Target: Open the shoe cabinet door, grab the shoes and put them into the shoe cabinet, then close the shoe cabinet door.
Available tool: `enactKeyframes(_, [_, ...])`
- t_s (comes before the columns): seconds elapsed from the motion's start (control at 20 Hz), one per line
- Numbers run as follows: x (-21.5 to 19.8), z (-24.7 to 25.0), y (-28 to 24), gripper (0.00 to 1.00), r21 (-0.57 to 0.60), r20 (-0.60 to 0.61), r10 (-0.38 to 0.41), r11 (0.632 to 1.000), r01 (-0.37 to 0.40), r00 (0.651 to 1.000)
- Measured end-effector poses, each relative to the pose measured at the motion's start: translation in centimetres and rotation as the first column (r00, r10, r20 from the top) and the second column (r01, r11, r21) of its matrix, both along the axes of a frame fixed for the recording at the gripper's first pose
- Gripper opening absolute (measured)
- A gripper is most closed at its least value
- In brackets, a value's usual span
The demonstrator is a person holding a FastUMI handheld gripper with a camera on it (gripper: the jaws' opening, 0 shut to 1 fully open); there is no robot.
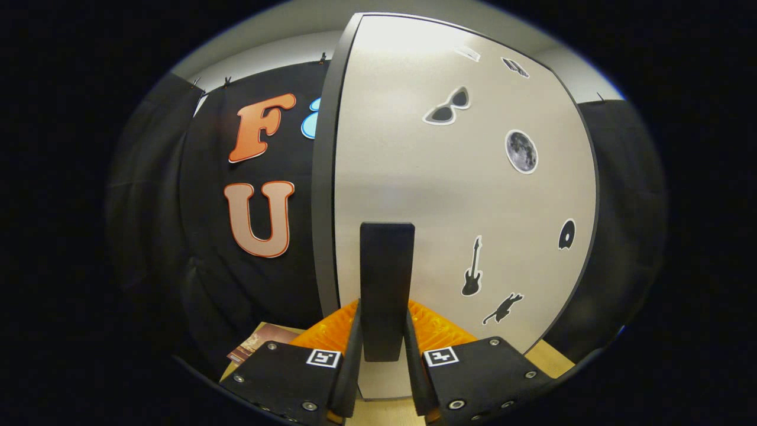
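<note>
Gripper (384, 331) fingers are seen clamped on the upright black handle (387, 284) of the cabinet door (461, 195), held so it can be swung.

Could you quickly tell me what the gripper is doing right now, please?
Gripper: shut on the black door handle of the shoe cabinet door, one finger on each side of it.

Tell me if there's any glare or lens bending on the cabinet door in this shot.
Gripper view: soft glare washes out the top of the shoe cabinet door; the fisheye bows its straight edges into curves; the stickers stay sharp; the gripper is closed on the dark door handle, which looks crisp, not blurred.
</note>
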State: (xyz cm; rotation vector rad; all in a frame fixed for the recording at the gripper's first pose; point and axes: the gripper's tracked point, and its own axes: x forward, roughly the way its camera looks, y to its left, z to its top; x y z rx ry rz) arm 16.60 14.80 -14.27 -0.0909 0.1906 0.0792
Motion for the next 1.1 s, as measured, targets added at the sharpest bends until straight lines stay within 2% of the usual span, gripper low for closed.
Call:
enactKeyframes(0.25, [-0.8, 0.2, 0.0, 0.31, -0.030, 0.009, 0.017, 0.999, -0.017, 1.000])
enactKeyframes(0.65, [-4.2, 1.3, -0.7, 0.31, -0.017, -0.005, 0.077, 0.997, -0.077, 0.997])
enactKeyframes(1.1, [-7.8, 1.7, -3.4, 0.30, -0.008, -0.008, 0.086, 0.996, -0.086, 0.996])
